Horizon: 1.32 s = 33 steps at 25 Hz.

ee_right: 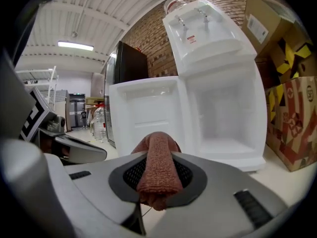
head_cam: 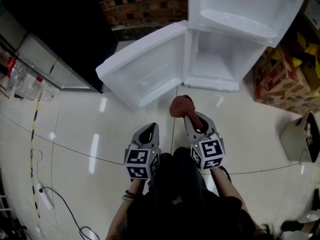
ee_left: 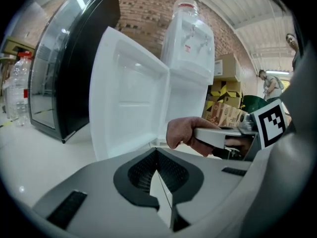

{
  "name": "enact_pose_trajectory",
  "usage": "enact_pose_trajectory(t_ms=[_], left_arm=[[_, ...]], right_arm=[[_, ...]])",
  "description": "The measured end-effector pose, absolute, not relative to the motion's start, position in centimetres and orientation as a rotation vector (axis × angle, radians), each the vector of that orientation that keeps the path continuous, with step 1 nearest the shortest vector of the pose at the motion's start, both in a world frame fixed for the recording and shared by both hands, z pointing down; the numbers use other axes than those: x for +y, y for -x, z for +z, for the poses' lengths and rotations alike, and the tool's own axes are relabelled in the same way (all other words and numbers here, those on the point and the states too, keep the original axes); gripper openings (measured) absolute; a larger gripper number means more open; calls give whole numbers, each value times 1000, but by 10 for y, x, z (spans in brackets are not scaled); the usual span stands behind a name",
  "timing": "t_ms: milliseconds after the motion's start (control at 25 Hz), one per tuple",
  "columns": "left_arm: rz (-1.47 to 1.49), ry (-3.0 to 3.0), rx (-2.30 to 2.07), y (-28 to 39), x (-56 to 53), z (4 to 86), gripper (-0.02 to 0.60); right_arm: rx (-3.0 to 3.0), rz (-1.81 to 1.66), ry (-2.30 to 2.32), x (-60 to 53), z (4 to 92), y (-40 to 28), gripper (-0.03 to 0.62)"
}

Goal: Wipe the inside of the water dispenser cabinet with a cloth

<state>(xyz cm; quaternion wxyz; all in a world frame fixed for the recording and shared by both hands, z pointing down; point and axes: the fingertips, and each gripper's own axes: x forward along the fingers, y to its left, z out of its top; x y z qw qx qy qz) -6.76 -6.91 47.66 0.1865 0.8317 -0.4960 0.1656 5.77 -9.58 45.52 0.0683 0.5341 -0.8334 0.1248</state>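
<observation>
A white water dispenser [head_cam: 235, 14] stands on the floor with its lower cabinet [head_cam: 220, 59] open and its door [head_cam: 145, 66] swung out to the left. The cabinet [ee_right: 225, 113] looks empty inside. My right gripper [head_cam: 187, 115] is shut on a reddish-brown cloth [head_cam: 180, 105], held in front of the cabinet, not inside it. The cloth [ee_right: 158, 167] bulges out between the jaws. My left gripper [head_cam: 147, 133] hangs beside it, shut, with nothing in it. In the left gripper view the cloth [ee_left: 185, 130] and the door [ee_left: 129, 93] show ahead.
A black glass-fronted cabinet [head_cam: 55, 29] stands left of the door. Cardboard boxes [head_cam: 282, 79] sit right of the dispenser, and a bin [head_cam: 302, 136] stands nearer me on the right. Water bottles [head_cam: 22, 81] and a power strip [head_cam: 45, 196] lie at left.
</observation>
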Motion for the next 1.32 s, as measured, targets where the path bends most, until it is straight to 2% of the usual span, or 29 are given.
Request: enact_pose_trajectory(t_ms=[480, 1320], left_arm=[[473, -2353, -1360, 51, -49, 471, -20], [446, -2359, -1357, 55, -56, 472, -20]], right_arm=[[-2431, 465, -1683, -46, 457, -76, 69], [-2386, 473, -1685, -48, 472, -76, 69]])
